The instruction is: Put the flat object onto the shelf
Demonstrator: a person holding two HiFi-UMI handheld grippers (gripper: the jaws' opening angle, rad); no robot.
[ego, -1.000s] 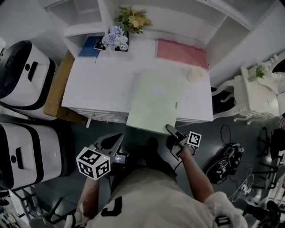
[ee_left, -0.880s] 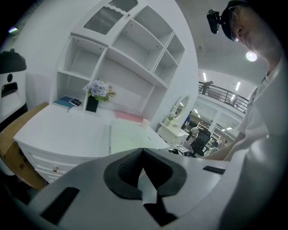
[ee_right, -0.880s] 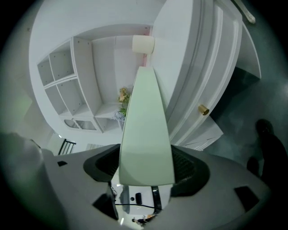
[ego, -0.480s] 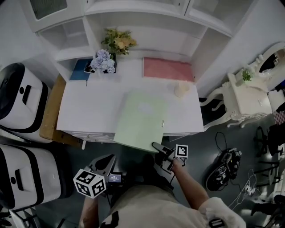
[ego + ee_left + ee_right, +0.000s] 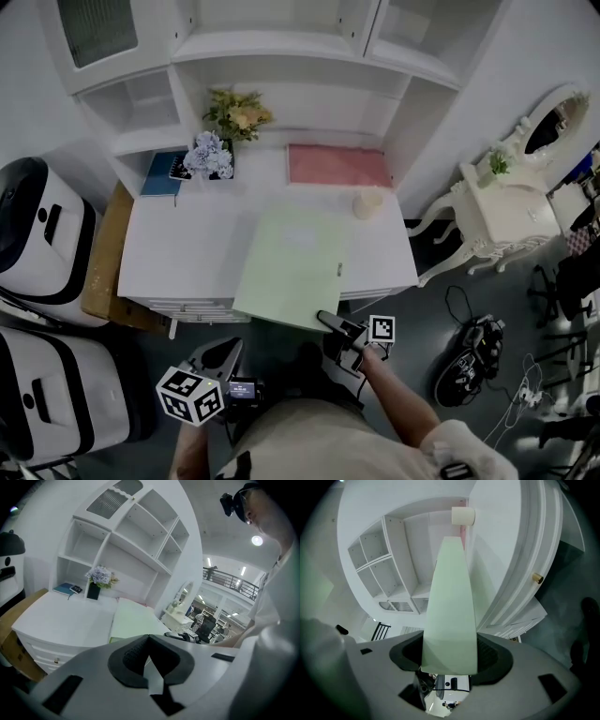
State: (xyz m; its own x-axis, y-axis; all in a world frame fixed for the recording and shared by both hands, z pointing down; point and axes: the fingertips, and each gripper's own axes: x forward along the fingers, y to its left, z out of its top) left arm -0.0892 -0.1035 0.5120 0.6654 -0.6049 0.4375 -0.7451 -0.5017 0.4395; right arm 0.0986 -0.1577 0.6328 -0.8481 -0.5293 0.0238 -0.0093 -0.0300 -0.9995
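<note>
More of white shelf unit [image 5: 281,42] shows than before, right gripper [image 5: 328,323] still clamped on near corner of pale green flat rectangular folder [image 5: 291,262], folder stretching ahead of its jaws across white desk [image 5: 178,262], left gripper [image 5: 225,352] alongside, closed, empty.

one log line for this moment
right gripper: shut on pale green flat folder | folder: overhangs white desk edge | left gripper: shut, empty

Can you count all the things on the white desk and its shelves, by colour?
Green folder: 1
Pink mat: 1
Blue book: 1
Purple flowers: 1
Yellow flowers: 1
Cream cup: 1
Small dark thing on the book: 1
Total: 7
</note>
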